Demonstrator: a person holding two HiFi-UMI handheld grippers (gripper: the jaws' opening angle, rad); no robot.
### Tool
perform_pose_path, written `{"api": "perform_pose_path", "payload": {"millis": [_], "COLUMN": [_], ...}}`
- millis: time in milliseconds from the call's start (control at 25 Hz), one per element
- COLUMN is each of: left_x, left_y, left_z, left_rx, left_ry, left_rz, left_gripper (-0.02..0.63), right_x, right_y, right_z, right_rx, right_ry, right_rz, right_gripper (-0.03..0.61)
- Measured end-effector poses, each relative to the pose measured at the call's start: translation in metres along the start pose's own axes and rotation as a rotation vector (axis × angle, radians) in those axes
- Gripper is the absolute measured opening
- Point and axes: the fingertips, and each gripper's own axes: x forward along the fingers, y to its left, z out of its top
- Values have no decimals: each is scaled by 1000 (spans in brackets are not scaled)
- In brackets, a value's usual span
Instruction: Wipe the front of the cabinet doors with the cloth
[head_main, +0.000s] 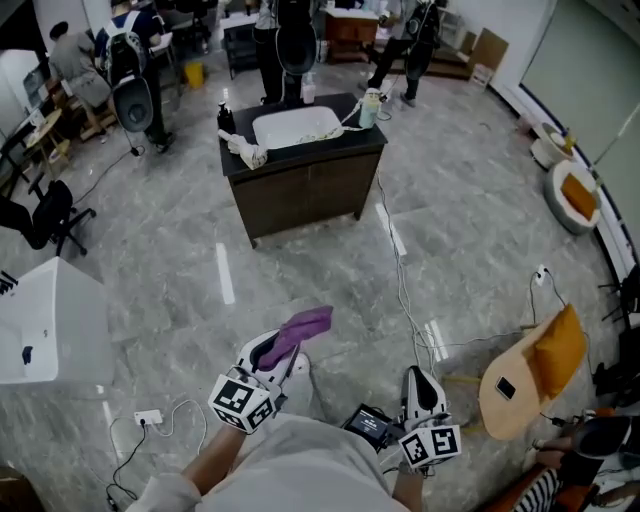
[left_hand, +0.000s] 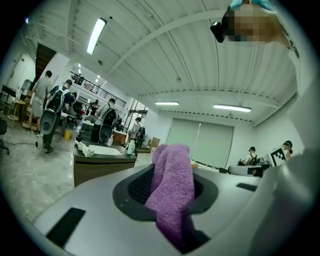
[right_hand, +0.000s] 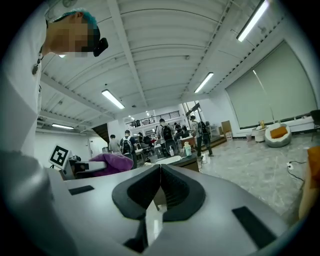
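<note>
One purple cloth (head_main: 307, 324) is pinched between the jaws of the left gripper (head_main: 281, 352). Its free end sticks out past the jaw tips and flops over to one side. In the left gripper view the cloth (left_hand: 172, 187) rises from the closed jaws of the left gripper (left_hand: 169, 200), folds over, and hangs down toward the camera, covering the middle of the grip. In the right gripper view the same cloth (right_hand: 108, 162) shows as a purple lump off to the left.

The right gripper (head_main: 421, 384) is held beside the left one, close to the person's body. Its jaws are pressed together with nothing between them, as the right gripper view (right_hand: 160, 186) shows plainly.

Both grippers hang over the grey marbled floor (head_main: 180, 270), well apart from the cabinet (head_main: 305, 192). The cabinet stands ahead across the open floor, dark-fronted, with a white sink (head_main: 295, 128) set in its top. A crumpled white rag (head_main: 248, 151) lies on the front left corner of the top, and a pale bottle (head_main: 368, 108) stands at the right end. People stand behind the cabinet.
</note>
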Motion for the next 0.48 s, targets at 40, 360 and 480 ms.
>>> {"api": "perform_pose_path", "payload": {"millis": [40,360,480], "left_x": [15,132,151], "left_y": [9,56,69], "left_z": [5,68,81], "left_rx": [-2,59,58], "left_ry": [-2,-81,-87], "left_rz": [-6,-144,-147], "left_gripper": [94,94,94], "right_x": [13,107,125], "right_y": [-4,-33,-45], "right_z": [7,53,58], "right_rx": [-2,-148,-129], "right_ry": [-3,-28,-29], "right_rz": [-5,-76,-94], "right_gripper": [26,26,26]}}
